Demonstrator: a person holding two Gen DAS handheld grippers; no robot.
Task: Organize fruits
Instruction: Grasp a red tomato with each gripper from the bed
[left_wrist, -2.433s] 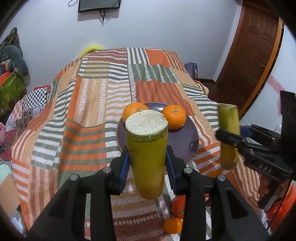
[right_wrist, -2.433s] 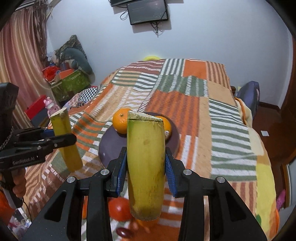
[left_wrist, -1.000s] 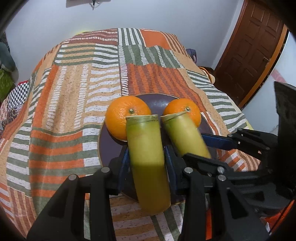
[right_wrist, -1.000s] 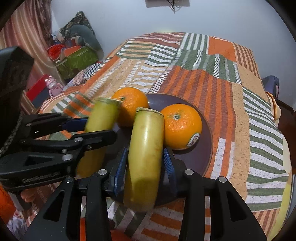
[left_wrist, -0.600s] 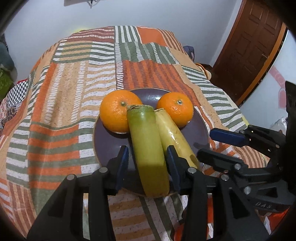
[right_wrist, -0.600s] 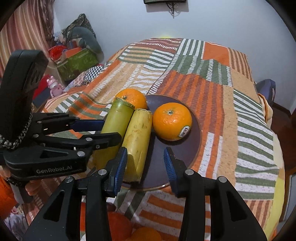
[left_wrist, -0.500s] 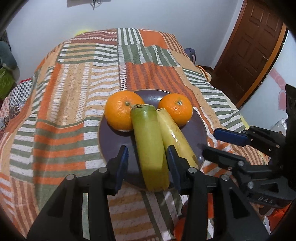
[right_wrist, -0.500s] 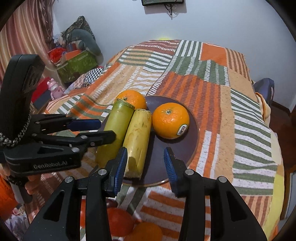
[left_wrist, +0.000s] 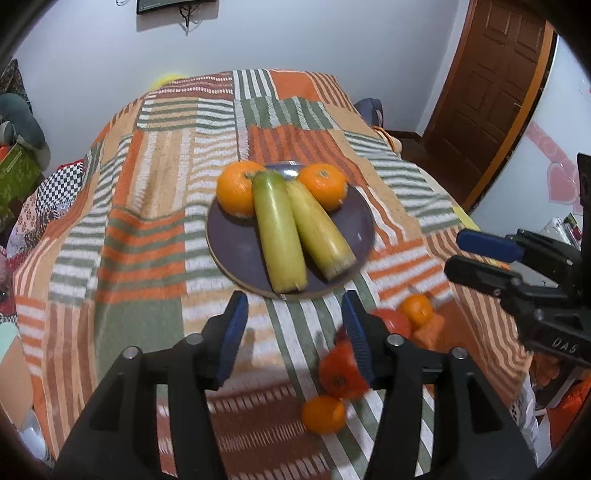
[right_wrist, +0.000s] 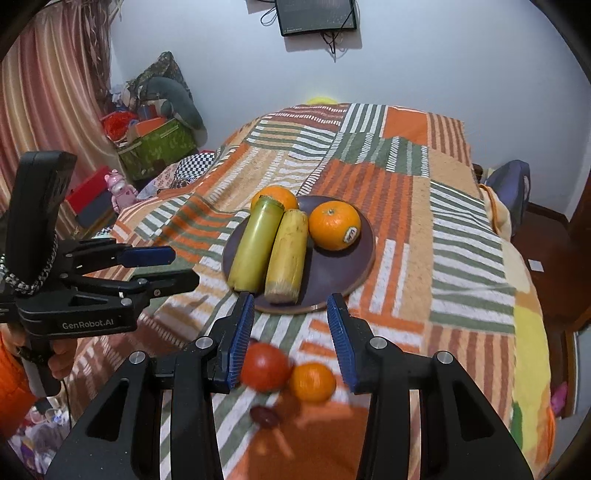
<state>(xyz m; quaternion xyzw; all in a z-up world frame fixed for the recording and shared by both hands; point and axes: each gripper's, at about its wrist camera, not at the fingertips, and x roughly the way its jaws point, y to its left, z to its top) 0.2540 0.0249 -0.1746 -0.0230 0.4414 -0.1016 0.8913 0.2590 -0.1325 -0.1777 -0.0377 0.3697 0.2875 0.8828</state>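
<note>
We hold two grippers over the bed. Our left gripper (left_wrist: 293, 330) hangs with its jaws spread wide and nothing between them; our right gripper (right_wrist: 291, 334) is likewise spread and holds nothing. In the right wrist view the left gripper shows at the left edge, and in the left wrist view the right gripper shows at the right edge, so the two sit side by side, both on the near side of the plate.

Just beyond the fingertips lies one dark purple plate (right_wrist: 343, 273) on the striped blanket (right_wrist: 406, 177). On it we count two oranges and two yellow-green stalk pieces. The left stalk (right_wrist: 255, 245) is greener and smooth; the right stalk (right_wrist: 286, 254) is yellower, with a rough cut end facing us. They lie touching along their length, pointing away from us, in the plate's left half. The left orange (right_wrist: 275, 195) sits at the far left, touching the far end of the left stalk. The right orange (right_wrist: 334, 225) sits just right of the stalks and carries a small sticker.

Nearer than the plate, under and between the fingers, loose fruit lies on the blanket: a red round fruit (right_wrist: 266, 367), a small orange (right_wrist: 312, 382) touching it on the right, and a small dark fruit (right_wrist: 265, 415) nearer still. The left wrist view shows more orange and red fruit there, blurred, so we cannot count it surely.
</note>
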